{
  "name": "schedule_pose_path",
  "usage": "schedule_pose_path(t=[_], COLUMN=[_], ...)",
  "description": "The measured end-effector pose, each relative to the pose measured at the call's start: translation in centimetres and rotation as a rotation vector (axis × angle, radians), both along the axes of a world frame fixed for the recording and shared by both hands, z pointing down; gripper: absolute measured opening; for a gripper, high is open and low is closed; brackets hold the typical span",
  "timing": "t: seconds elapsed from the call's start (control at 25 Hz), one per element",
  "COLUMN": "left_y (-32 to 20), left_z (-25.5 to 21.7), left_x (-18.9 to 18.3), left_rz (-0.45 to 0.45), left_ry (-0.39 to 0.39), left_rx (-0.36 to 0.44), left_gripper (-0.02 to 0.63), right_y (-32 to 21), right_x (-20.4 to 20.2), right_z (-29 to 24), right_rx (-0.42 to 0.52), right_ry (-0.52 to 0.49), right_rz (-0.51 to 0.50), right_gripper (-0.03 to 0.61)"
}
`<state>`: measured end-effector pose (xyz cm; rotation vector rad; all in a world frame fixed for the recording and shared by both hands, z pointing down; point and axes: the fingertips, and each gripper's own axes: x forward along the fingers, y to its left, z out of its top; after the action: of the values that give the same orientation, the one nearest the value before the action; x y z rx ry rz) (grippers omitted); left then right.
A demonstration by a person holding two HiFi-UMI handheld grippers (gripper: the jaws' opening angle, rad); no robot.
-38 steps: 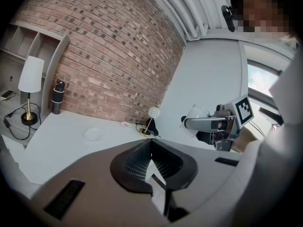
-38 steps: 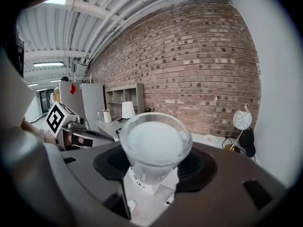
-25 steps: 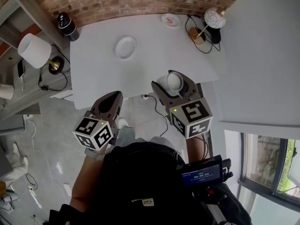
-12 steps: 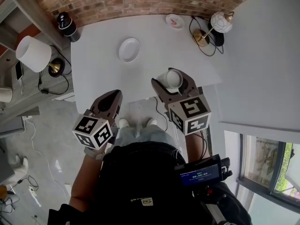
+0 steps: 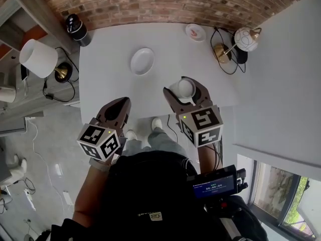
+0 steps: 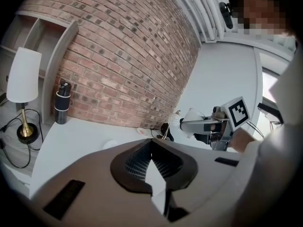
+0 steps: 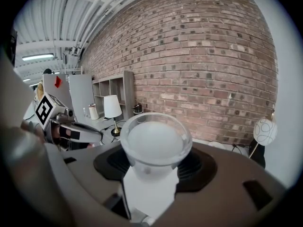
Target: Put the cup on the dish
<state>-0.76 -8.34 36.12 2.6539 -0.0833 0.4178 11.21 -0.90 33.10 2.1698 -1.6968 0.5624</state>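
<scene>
Both tongs have edged closer to the dish. Left tongs, short of the dish and to its left, are closed with nothing in them. Right tongs stand wide, clamped on the upright white cup, right of the dish over the worktop edge. Beyond, the dish lies bare.

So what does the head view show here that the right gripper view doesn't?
Head view only: the white dish lying bare on the table, apart from the cup. Right gripper view only: the ribbed ceiling and its strip light. Both: the cup clamped in the right gripper, the brick wall and the white-shaded lamp.
</scene>
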Motion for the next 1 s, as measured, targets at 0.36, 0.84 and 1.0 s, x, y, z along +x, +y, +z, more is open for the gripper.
schedule_pose_path(t=[0.36,0.84,1.0], left_y=[-2.3,-4.8,-5.4], left_z=[-0.8,-1.1,-1.1], left_x=[2.4,0.9,0.0], left_rz=[-0.074,-0.211,-0.273], left_ry=[-0.011,-0.042,-0.055], left_rx=[0.039,0.067,0.076], left_gripper=[0.005,0.005,0.005], right_y=[-3.1,-7.5,-8.7], right_x=[3.5,5.8,6.4], right_z=[1.3,2.7,3.5], right_rx=[0.012,0.006,0.000], right_ry=[-0.028,-0.012,-0.012], right_rz=[-0.071,-0.158,-0.191], right_gripper=[0.265,0.265,0.265])
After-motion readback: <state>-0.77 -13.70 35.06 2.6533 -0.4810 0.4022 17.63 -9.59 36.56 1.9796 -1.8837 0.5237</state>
